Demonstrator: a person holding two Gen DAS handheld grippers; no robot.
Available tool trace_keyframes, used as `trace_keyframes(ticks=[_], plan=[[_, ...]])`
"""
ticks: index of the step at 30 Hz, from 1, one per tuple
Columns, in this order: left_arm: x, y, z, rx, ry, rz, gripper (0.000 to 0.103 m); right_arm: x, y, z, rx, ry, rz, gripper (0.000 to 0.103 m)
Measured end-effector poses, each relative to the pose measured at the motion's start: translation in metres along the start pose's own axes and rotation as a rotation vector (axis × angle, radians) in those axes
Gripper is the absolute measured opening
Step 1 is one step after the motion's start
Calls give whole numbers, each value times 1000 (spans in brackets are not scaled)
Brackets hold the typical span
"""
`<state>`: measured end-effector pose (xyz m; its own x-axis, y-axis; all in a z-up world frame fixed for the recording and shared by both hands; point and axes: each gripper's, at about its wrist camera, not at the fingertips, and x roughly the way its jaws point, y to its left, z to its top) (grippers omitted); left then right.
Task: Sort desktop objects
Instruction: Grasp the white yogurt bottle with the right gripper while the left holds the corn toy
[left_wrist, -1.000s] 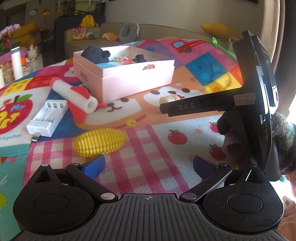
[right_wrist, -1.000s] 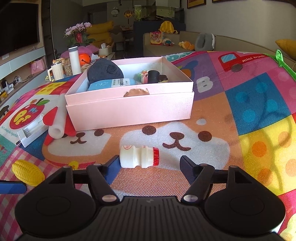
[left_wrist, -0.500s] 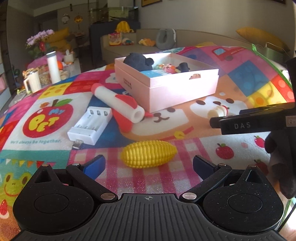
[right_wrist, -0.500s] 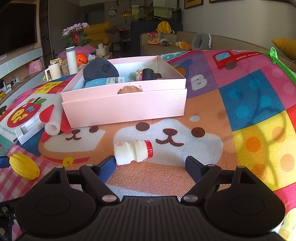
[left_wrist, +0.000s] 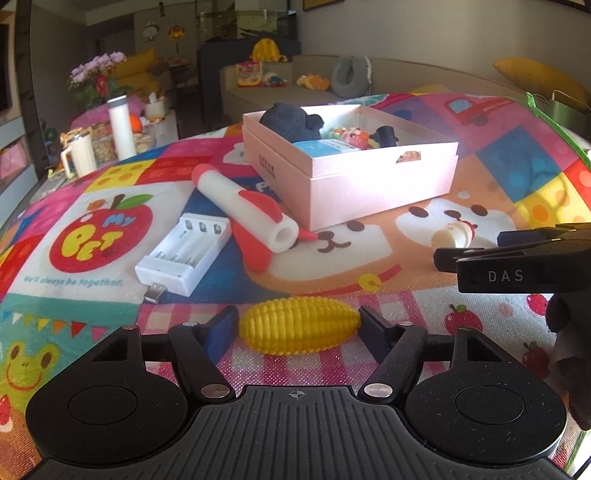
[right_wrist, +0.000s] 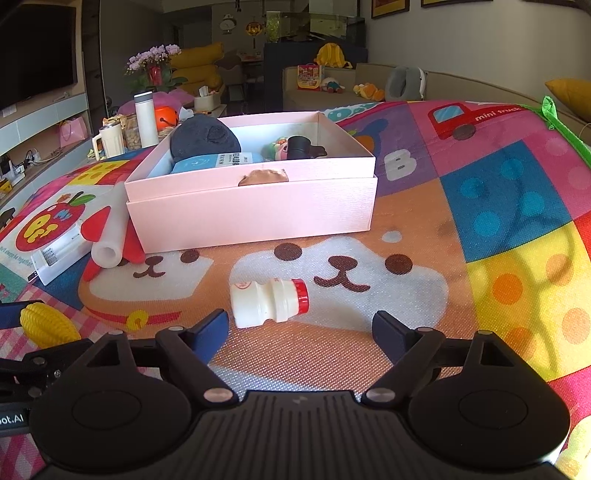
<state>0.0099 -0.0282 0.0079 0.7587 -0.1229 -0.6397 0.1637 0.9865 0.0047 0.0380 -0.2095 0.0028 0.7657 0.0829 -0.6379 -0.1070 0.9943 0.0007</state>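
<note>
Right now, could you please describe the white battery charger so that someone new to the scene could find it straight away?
Start at the open pink box on the colourful play mat. Leaning along its left side lies a white-and-red toy rocket, and just left of that sits the battery charger. It is the only flat white rectangular tray, with empty battery slots and a USB plug at its near end.

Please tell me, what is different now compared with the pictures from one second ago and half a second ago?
The left gripper has swung toward the corn and closed in; the corn now lies between its open fingers, not yet gripped. The right gripper has shifted only a little and is open in front of the bottle. The bottle, the box and the other things on the mat lie where they were.
</note>
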Motion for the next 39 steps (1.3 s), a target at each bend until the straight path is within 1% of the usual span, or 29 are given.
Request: trace_keyframes(ticks=[1,6,13,15,23,26,28,30,31,33,35,37,39], plan=[[0,0,0,0,1,2,72,0,0,0,-1,0,0,85],[-2,2,-1,-4,0,6,72,0,1,0,-12,1,0,86],[-10,8,-3,-16,-3,15,72,1,9,6,-82,3,16,85],[-12,10,-4,-21,-2,17,72,3,9,8,-94,5,22,84],[-19,11,-8,-35,-9,16,72,9,11,18,-95,41,75,64],[-15,12,-10,-38,3,14,72,9,13,20,-103,49,79,61],[-13,11,-12,-30,-3,16,74,10,14,20,-108,48,78,61],[-13,10,-13,-10,-2,12,87,11,14,20,-109,44,75,61],[-13,10,-14,-8,1,10,99,11,14,19,-108,42,73,64],[-12,11,-15,-14,11,1,100,12,13,18,-103,36,60,70],[-12,13,-16,-27,25,-2,103,13,10,17,-92,31,46,79],[-13,14,-18,-31,31,1,103,15,7,17,-71,38,40,85],[-15,11,-20,-10,39,13,103,16,4,18,-55,48,41,89]])
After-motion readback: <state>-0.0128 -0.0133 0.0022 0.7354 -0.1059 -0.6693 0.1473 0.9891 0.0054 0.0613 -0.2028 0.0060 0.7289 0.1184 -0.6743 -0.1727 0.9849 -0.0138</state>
